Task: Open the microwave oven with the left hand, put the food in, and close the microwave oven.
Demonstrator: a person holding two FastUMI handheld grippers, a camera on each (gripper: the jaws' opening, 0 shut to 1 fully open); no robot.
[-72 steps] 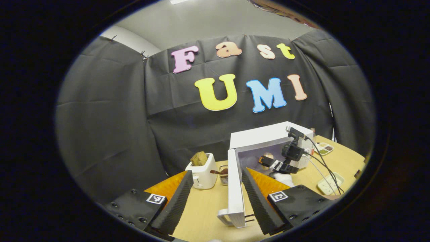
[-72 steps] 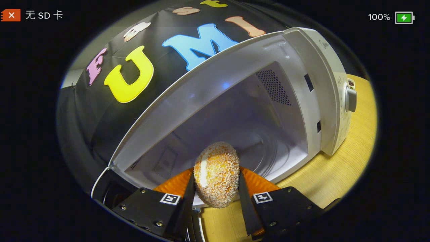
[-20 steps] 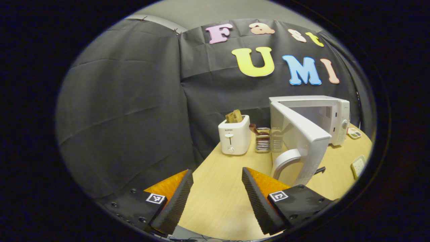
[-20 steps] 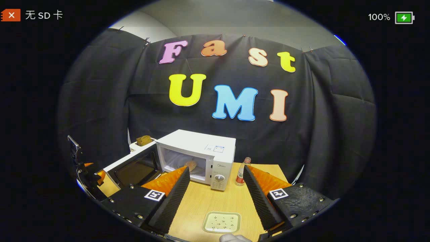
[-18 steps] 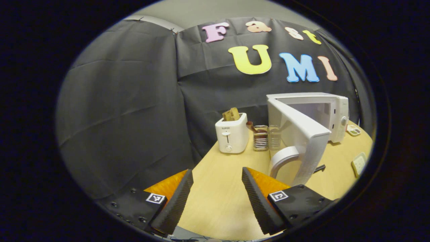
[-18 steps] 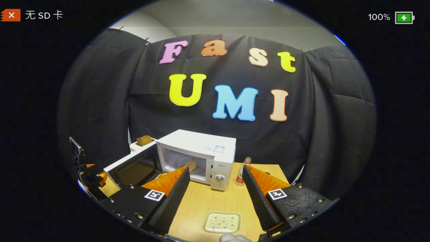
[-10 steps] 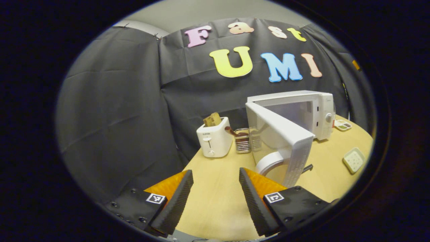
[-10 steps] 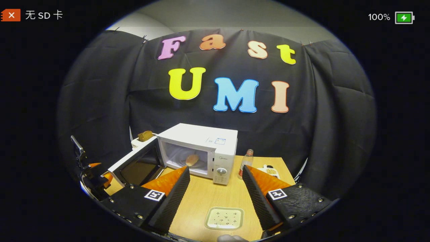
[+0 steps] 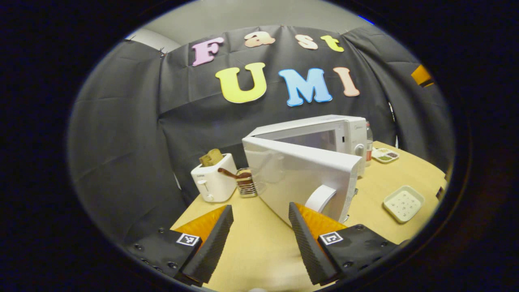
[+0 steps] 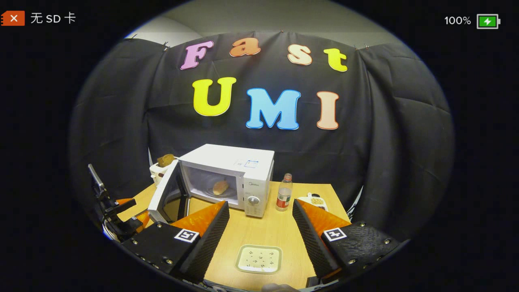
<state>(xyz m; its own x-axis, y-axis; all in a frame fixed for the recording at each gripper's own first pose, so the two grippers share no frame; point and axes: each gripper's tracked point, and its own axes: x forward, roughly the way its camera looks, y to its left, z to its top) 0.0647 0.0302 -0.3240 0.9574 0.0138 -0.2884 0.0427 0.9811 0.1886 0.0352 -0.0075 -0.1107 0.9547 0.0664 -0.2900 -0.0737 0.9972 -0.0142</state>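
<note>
Left gripper view: my left gripper (image 9: 257, 235) hangs released just behind the microwave door (image 9: 300, 178), placed to push it; the door has swung nearer shut.

Right gripper view: my right gripper (image 10: 261, 237) hangs released, emptied over the desk (image 10: 259, 231); the food (image 10: 220, 187) lies inside the microwave (image 10: 231, 178).
</note>
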